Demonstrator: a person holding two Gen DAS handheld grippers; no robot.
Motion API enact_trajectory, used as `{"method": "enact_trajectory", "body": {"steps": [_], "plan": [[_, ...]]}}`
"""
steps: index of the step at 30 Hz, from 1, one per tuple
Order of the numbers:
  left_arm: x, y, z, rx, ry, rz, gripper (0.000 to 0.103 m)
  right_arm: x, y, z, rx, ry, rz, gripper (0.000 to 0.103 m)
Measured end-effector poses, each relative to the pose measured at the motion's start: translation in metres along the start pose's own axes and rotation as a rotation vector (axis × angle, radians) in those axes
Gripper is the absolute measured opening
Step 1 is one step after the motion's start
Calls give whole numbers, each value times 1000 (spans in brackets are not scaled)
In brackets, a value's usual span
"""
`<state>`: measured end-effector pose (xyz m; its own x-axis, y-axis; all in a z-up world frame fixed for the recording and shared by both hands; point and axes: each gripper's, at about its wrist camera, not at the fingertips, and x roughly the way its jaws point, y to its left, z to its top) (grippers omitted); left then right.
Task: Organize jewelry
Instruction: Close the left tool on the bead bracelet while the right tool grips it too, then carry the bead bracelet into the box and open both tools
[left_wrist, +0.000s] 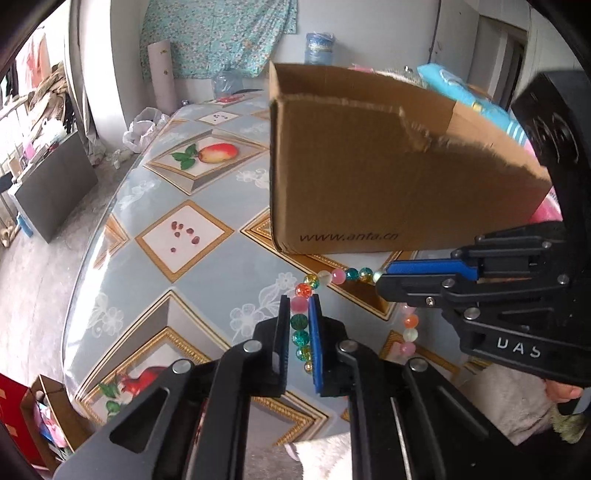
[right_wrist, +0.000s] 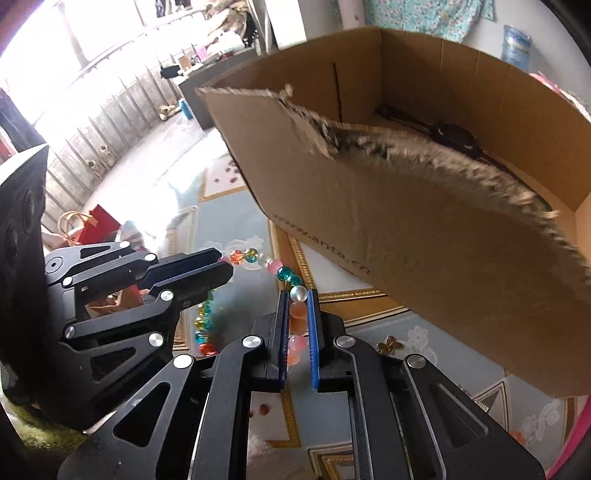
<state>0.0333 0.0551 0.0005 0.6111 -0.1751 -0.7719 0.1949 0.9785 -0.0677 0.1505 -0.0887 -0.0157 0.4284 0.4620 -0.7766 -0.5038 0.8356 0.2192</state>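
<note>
A string of coloured glass beads (left_wrist: 338, 276) hangs stretched between my two grippers, just in front of an open cardboard box (left_wrist: 369, 166). In the left wrist view my left gripper (left_wrist: 299, 301) is shut on a run of green and pink beads. My right gripper (left_wrist: 380, 278) reaches in from the right and pinches the strand's other part. In the right wrist view my right gripper (right_wrist: 298, 295) is shut on pale pink beads (right_wrist: 297, 314), and my left gripper (right_wrist: 228, 266) holds the strand at the left. The box (right_wrist: 443, 240) has a torn front rim and a dark object (right_wrist: 456, 136) inside.
The table (left_wrist: 207, 288) wears a glossy fruit-patterned cloth; its curved edge drops to the floor at the left. A small gold butterfly piece (right_wrist: 388, 345) lies by the box. A white plastic bag (left_wrist: 142, 129) sits at the far end. Blue and pink packs (left_wrist: 465, 92) stand behind the box.
</note>
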Motion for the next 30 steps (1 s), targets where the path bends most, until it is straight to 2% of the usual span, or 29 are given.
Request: {"method": "enact_trajectory", "body": {"steps": [5, 9, 15, 19, 21, 24, 30], "plan": [[-34, -2, 3, -23, -49, -27, 9, -32, 3, -6, 2, -44, 57, 8], [-66, -7, 16, -17, -109, -51, 9, -70, 3, 3, -15, -121, 85, 8], [-122, -22, 69, 68, -287, -80, 9, -122, 3, 30, -70, -277, 83, 8], [-135, -34, 120, 135, -379, -115, 9, -147, -15, 63, -75, -335, 72, 8], [-126, -36, 139, 147, -375, -111, 9, -145, -26, 82, -67, -322, 70, 8], [-94, -35, 163, 148, -316, -122, 9, -122, -44, 101, -41, -265, 78, 8], [-23, -38, 169, 180, -116, -94, 9, -57, -81, 123, 31, -25, 132, 8]]}}
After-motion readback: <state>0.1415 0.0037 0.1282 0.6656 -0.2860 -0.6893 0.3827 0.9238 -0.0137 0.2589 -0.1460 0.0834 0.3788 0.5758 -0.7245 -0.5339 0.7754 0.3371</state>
